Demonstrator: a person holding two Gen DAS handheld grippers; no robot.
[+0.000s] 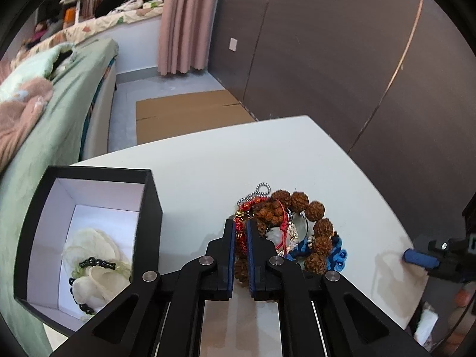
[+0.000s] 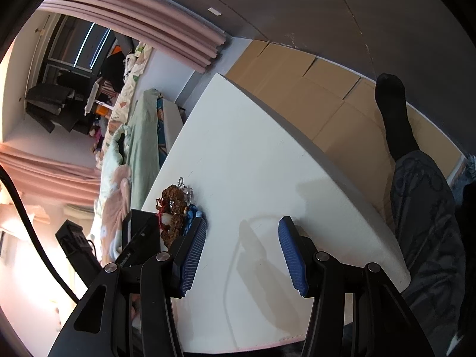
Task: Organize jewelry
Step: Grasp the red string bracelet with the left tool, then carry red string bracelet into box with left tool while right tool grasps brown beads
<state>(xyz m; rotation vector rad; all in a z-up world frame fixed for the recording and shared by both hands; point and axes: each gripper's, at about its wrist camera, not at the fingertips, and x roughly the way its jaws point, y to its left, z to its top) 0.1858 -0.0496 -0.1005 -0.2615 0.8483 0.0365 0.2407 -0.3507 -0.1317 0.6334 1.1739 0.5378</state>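
left wrist view: the left gripper (image 1: 241, 232) reaches down into a jewelry pile (image 1: 290, 229) on the white table (image 1: 208, 160), its blue-padded jaws nearly together and pinching a red bead bracelet (image 1: 240, 235) at the pile's left edge. the heap also holds a strand of big brown knobbly beads (image 1: 315, 223), a silver ball chain (image 1: 261, 189), a red cord and something blue at its right side. to the left stands an open black box (image 1: 89, 232) with a white inside, touching no part of the pile; in it lie pale shell-like pieces and a black bead bracelet (image 1: 95, 263). the right gripper's blue pad (image 1: 419, 258) shows at the far right edge of the table

right wrist view: the right gripper (image 2: 242, 255) hangs over bare table (image 2: 244, 154), jaws about half apart with nothing between them. the pile (image 2: 175, 208) sits just beyond its left finger, beside the black box. a person's leg in patterned trousers and a black sock (image 2: 392, 113) lies past the table edge, over cardboard on the floor
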